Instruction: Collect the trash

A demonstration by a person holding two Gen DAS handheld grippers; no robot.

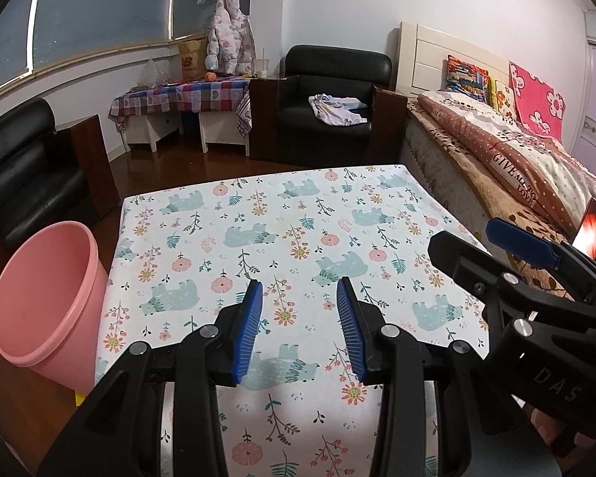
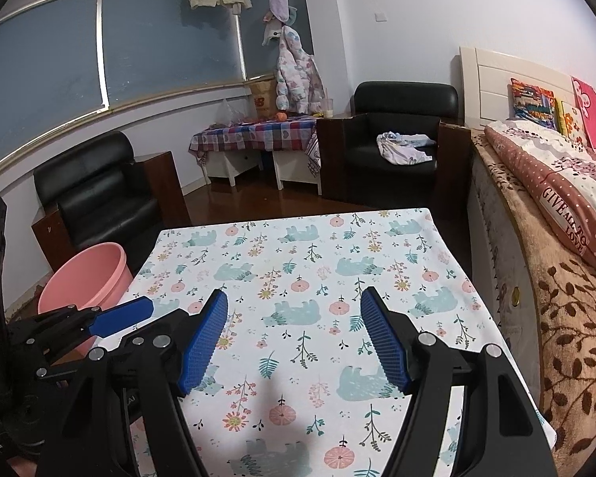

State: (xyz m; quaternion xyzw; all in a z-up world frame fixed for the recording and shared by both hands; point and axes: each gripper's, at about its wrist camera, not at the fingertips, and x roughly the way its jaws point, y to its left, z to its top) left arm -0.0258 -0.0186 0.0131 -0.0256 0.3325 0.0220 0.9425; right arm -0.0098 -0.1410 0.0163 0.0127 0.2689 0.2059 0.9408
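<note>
Smooth pink plastic bin (image 1: 43, 298)

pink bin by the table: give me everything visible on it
The pink round plastic waste bin is one plain piece, with a rolled rim and walls tapering toward the base. It leans, mouth tilted toward the cameras, on the wooden floor at the left edge of the table with the floral bear-print cloth, apparently against it. What shows of its inside looks empty. Neither hand-held gripper touches it.
</note>
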